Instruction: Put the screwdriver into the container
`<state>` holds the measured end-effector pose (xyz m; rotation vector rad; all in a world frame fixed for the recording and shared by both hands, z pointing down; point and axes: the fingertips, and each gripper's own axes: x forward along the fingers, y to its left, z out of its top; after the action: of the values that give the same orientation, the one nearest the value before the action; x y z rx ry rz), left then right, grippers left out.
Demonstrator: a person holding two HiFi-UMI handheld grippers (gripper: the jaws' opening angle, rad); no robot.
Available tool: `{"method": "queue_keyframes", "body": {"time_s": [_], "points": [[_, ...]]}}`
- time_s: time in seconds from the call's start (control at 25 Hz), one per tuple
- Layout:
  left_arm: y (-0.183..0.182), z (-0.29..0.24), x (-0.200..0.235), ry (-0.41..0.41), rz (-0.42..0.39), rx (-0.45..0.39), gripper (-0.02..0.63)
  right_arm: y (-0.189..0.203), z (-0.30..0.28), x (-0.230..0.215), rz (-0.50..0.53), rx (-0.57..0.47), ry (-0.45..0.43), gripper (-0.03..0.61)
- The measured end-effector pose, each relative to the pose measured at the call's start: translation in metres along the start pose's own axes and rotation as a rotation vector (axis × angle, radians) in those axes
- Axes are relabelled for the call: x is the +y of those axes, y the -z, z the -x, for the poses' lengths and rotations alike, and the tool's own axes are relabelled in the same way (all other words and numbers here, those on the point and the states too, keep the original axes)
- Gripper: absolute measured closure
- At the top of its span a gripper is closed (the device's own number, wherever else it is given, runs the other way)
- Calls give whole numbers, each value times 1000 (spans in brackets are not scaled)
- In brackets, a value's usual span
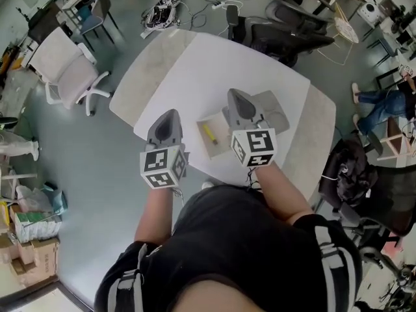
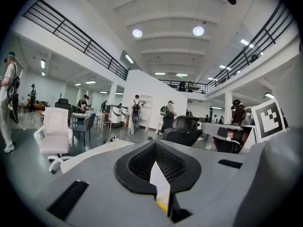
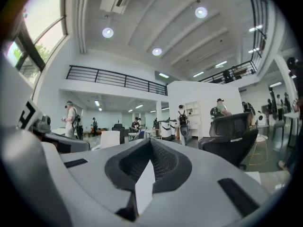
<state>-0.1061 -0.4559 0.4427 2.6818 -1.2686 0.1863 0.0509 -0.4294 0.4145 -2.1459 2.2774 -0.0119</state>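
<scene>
Yellow-handled screwdriver (image 1: 209, 134) is lying flat inside the shallow beige container (image 1: 220, 147), slanted along the tray's left half, and nothing of mine is touching it. The container sits on the white table (image 1: 214, 64), near the edge closest to me, right between my two tools. My right gripper (image 1: 235, 97) hangs just beside the container's right side, fingers pressed together and empty. My left gripper (image 1: 170, 116) hovers to the left, apart from the tray, over the table's near corner, fingers together too, gripping nothing. A white office chair (image 1: 68, 70) stands on the floor off to the left.
</scene>
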Motion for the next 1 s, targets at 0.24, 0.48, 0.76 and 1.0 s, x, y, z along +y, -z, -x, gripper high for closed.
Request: {"method": "queue_keyframes", "body": {"time_s": [0.24, 0.48, 0.76, 1.0], "points": [[-25, 3, -15, 23, -37, -69, 607, -28, 26, -22, 5, -96, 63, 566], [-18, 8, -17, 26, -36, -64, 607, -13, 34, -11, 57, -55, 58, 567], [-21, 11, -23, 37, -43, -76, 607, -11, 35, -10, 25, -38, 44, 566], [-25, 15, -22, 33, -68, -80, 607, -10, 33, -3, 33, -33, 31, 566]]}}
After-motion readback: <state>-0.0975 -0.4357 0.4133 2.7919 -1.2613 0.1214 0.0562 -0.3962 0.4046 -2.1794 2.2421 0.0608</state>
